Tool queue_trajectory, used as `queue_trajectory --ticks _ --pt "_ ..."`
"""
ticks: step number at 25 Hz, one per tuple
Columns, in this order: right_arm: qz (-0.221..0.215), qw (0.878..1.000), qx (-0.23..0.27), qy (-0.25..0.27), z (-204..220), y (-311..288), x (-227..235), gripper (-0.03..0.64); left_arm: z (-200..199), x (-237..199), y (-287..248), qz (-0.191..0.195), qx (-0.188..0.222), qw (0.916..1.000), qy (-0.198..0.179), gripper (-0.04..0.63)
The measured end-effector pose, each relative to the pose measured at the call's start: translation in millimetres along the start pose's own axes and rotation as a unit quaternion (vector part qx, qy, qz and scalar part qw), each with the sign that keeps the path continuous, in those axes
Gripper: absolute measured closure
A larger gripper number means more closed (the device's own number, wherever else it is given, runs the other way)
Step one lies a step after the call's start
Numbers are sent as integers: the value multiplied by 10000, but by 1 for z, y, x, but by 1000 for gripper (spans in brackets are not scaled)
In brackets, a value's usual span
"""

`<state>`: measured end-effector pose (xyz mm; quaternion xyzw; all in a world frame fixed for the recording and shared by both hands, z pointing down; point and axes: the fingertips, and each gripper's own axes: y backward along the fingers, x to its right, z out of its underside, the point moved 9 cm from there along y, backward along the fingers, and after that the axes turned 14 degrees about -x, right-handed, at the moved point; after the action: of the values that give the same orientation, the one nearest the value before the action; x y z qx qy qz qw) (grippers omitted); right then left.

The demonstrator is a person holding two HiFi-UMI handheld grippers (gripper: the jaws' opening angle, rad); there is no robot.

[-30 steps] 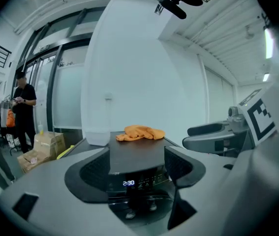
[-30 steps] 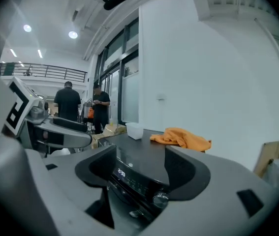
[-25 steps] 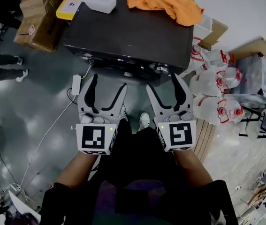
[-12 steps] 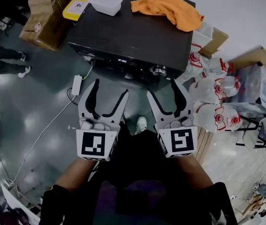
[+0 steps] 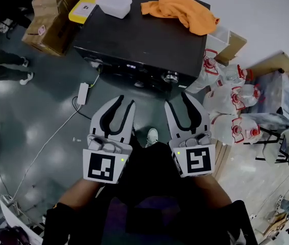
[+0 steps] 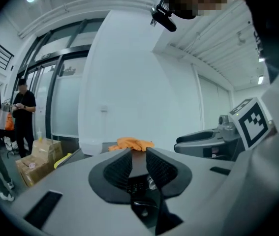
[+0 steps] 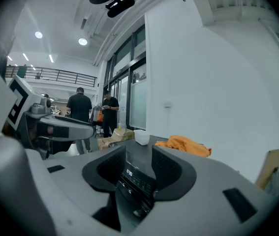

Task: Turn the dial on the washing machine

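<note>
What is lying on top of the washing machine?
An orange cloth and a white plastic container lie on the washing machine, on its dark top. Anything under the cloth is covered.

The head view looks steeply down from above the person onto the top of the washing machine (image 5: 134, 40), its control panel (image 5: 134, 68) and the floor (image 5: 42, 121) before it. The left gripper view sits low and near, facing almost level at that panel. The right gripper view does likewise from further right. All three share the orange cloth (image 5: 177, 9) (image 6: 135, 143) (image 7: 188, 145) on the machine's top.
</note>
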<state>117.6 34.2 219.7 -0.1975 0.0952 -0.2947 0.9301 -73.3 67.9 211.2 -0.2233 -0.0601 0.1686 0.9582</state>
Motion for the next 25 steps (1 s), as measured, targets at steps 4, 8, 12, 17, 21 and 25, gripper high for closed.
queue_trajectory --ticks 4,8,12,17,21,25 --pt "-42 9999 103 -32 -2 9 -1 553 -4 3 5 -70 9 10000 -60 574" --pt "-133 9998 99 -62 -4 16 -5 598 -4 8 9 33 -99 9999 -27 581" --pt "-252 9997 10 -35 -3 19 -8 600 -1 11 13 31 -124 9999 -10 583" --pt "-334 9994 -68 -18 3 19 -10 601 3 14 14 -2 -136 9999 -12 582" --pt "-386 9992 -87 21 4 22 -9 601 4 19 14 -30 -141 9999 16 581" --pt "-379 9993 -53 -15 6 23 -6 601 5 21 13 -37 -134 9999 9 583"
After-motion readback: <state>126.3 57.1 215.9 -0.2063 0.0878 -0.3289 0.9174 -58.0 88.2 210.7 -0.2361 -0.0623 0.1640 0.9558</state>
